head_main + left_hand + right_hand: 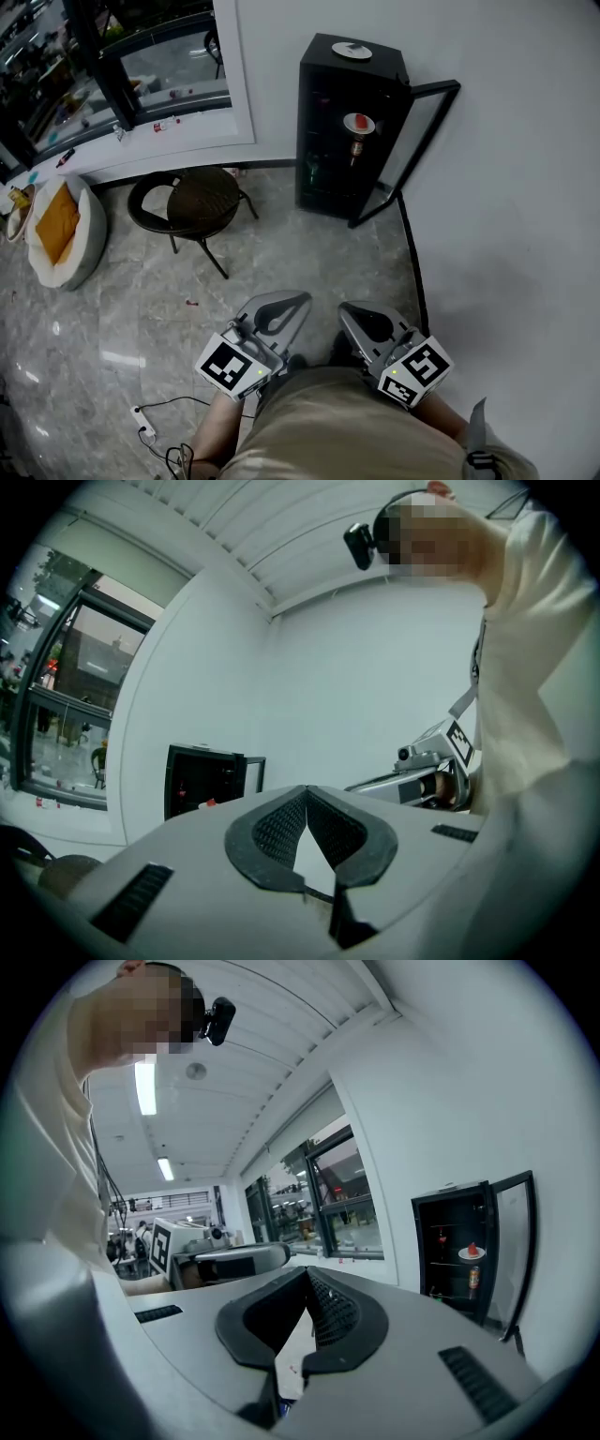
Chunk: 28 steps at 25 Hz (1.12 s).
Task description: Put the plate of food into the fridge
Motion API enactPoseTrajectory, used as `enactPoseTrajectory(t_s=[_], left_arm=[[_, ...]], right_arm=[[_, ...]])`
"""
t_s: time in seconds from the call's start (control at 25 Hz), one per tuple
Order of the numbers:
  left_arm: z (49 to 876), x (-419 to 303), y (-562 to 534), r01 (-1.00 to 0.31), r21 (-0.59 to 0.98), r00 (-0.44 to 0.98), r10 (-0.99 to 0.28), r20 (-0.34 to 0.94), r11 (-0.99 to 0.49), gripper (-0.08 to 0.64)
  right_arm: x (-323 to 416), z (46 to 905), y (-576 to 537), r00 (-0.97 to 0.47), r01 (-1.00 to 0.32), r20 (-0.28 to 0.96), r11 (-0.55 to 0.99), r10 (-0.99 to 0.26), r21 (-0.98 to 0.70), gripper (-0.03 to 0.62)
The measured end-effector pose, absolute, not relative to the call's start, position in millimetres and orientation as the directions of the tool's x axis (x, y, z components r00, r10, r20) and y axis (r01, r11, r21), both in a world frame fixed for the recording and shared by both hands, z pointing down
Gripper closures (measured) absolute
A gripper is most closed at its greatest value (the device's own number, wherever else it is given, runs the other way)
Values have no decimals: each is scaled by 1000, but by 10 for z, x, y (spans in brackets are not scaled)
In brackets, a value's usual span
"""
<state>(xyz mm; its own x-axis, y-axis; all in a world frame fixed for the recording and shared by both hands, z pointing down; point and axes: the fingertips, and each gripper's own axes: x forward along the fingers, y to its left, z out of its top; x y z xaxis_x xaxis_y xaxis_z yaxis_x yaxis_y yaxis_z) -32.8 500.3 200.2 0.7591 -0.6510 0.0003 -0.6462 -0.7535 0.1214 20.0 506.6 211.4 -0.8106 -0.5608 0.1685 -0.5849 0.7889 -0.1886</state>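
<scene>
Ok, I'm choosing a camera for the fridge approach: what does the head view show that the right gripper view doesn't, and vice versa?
Only the head view: the round stool and the white cushion on the floor. Only the right gripper view: the ceiling lights, and the right gripper's jaws up close, shut with nothing between them. Both: the black fridge with its door open and the plate of food on a shelf inside.
</scene>
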Motion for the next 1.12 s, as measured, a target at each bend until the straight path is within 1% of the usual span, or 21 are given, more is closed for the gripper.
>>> enactPoseTrajectory(t_s=[0.12, 0.28, 0.6, 1.12], left_arm=[[1991, -218, 4859, -648, 114, 759, -651, 12, -753, 549], [1977, -50, 4659, -645, 109, 762, -647, 22, -756, 549], [1949, 405, 4256, -646, 102, 763, -643, 63, -756, 549], [1917, 1025, 3773, -680, 80, 733, -672, 105, -729, 549]], right_arm=[[273, 2125, 4940, -816, -573, 180, 809, -549, -129, 571], [432, 2086, 4746, -815, -574, 169, 811, -554, -112, 571], [978, 2102, 4243, -806, -591, 147, 774, -573, -228, 569], [1545, 2123, 3766, -846, -531, 111, 800, -522, -279, 569]])
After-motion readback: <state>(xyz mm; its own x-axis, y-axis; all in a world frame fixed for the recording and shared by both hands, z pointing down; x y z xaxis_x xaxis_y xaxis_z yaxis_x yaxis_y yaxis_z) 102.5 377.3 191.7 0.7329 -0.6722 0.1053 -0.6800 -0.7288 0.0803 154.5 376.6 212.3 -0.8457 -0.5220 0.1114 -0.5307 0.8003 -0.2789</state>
